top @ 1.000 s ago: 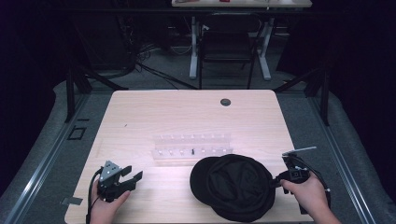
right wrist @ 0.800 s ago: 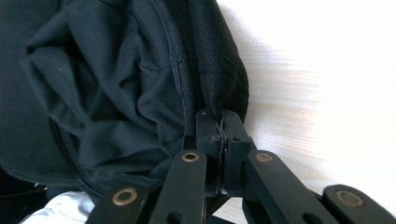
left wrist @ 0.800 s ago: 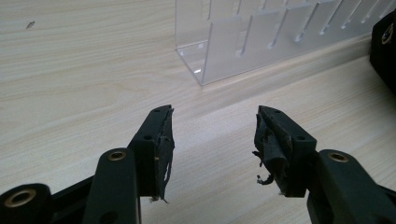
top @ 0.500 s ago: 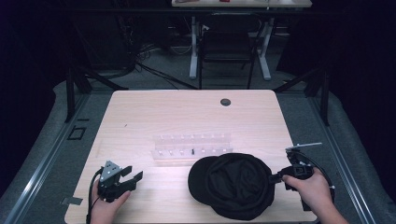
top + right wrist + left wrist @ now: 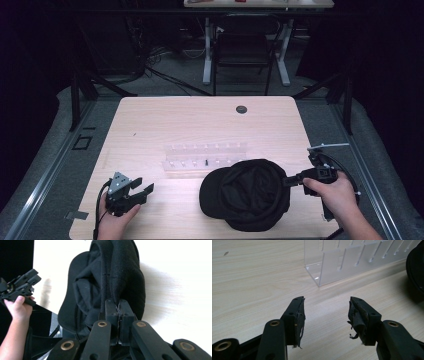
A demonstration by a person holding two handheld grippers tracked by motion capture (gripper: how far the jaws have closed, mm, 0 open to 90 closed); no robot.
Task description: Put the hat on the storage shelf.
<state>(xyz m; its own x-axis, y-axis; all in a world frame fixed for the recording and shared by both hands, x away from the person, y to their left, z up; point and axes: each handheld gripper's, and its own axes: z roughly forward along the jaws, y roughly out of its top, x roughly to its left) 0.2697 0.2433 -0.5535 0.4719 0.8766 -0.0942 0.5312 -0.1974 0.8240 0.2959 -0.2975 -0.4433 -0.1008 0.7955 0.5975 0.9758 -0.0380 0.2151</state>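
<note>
Behind the black cap [image 5: 247, 192], a clear rack [image 5: 206, 157] holds perhaps one small dark piece.

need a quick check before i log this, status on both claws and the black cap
Right claw shut on black cap, pinching its edge. Left claw open, holding nothing, resting on table. Clear acrylic rack just behind the cap, not touching.

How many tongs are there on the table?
2. The left tongs sit open near the table's front left corner. The right tongs are at the right edge, shut on the black cap.
</note>
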